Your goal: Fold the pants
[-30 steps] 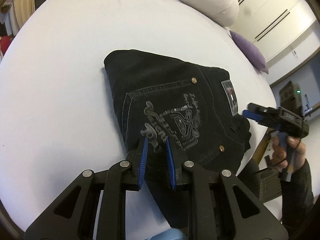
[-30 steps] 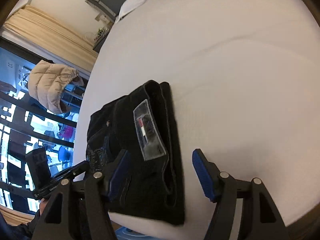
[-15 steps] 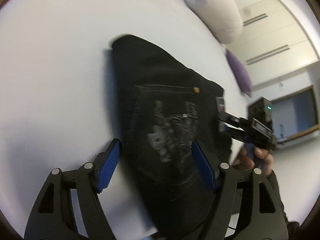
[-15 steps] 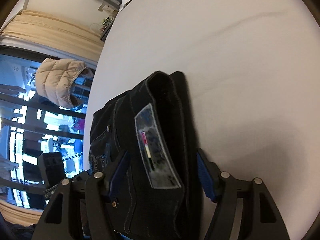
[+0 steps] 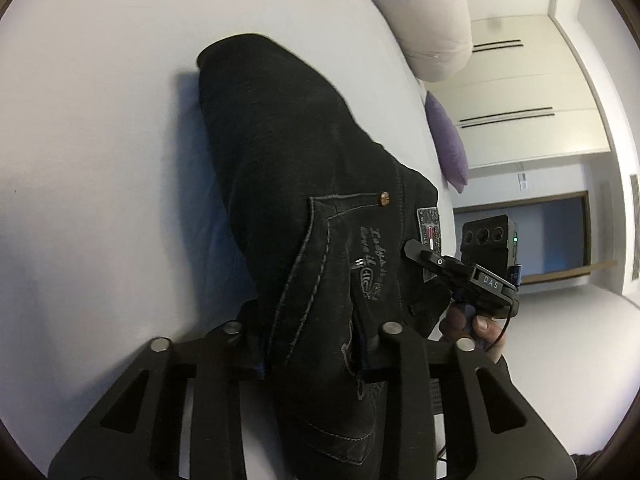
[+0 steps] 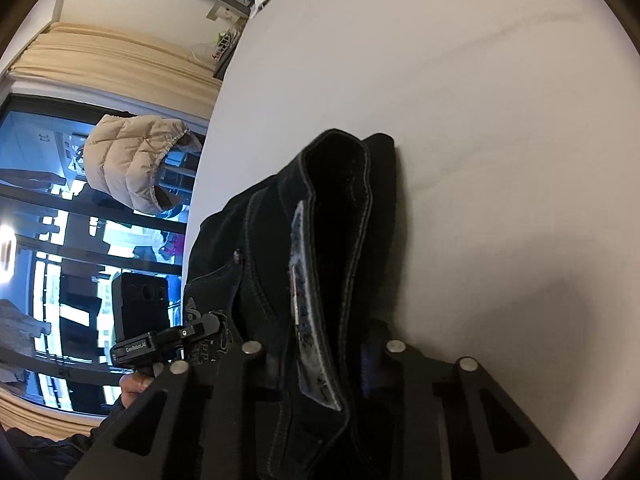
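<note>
White bedding [image 5: 100,160] fills most of both views, with a grey rolled bolster [image 5: 424,12] and a purple cushion [image 5: 450,148] at its far edge and pale wardrobe doors [image 5: 532,92] behind. Folded black jeans [image 5: 304,184] lie on the bed near its edge, back pocket with a copper rivet [image 5: 384,199] and pale stitched lettering facing up.

From the left wrist camera, the left gripper [image 5: 312,344] has just been closing and now pinches the near end of the folded jeans, denim bunched between its fingers. Across the jeans, the right gripper [image 5: 416,250] sits at the waistband patch [image 5: 429,226], held by a hand [image 5: 476,326].

From the right wrist camera, the right gripper [image 6: 320,360] has likewise just been closing and clamps the stacked waistband layers. A beige puffer jacket [image 6: 132,160] hangs by a large window [image 6: 48,240].
</note>
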### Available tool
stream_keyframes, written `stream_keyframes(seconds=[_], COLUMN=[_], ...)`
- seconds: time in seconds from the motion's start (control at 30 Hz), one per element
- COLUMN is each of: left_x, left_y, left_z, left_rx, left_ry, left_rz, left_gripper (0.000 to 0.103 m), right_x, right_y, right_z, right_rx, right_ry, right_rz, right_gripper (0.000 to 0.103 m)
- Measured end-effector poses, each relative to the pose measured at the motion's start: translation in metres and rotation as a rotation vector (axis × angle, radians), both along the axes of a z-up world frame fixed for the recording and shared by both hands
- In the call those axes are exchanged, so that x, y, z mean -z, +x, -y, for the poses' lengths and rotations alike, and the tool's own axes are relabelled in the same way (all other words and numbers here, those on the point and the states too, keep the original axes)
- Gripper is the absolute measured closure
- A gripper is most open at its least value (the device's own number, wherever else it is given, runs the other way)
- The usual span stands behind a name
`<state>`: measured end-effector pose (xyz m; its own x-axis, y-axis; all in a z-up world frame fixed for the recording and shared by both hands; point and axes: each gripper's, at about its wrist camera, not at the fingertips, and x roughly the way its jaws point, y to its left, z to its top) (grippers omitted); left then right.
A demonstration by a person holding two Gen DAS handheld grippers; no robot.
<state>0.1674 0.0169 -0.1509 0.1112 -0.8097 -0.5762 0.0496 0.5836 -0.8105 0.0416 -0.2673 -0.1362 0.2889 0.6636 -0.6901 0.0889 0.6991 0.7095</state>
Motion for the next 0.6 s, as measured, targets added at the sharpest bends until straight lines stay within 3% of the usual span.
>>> stream_keyframes(seconds=[0.3, 0.43, 0.6], left_x=[-0.04, -0.042, -0.046], left_y=[0.0, 0.01, 0.06], left_z=[-0.012, -0.026, -0.054], left_rx=[-0.016, -0.041, -0.059], left_ry=[-0.021, -0.009, 0.088], left_rz=[0.116, 0.155, 0.203], left_gripper=[0.085, 0.085, 0.084], right_x=[-0.054, -0.067, -0.063], right_y=[0.006, 0.036, 0.094], right_z=[-0.031, -0.048, -0.084], right_rx=[-0.027, -0.039, -0.039], right_ry=[-0.034, -0.002, 0.013], right_rz=[0.107, 0.139, 0.131], right_gripper=[0.082, 0.082, 0.082])
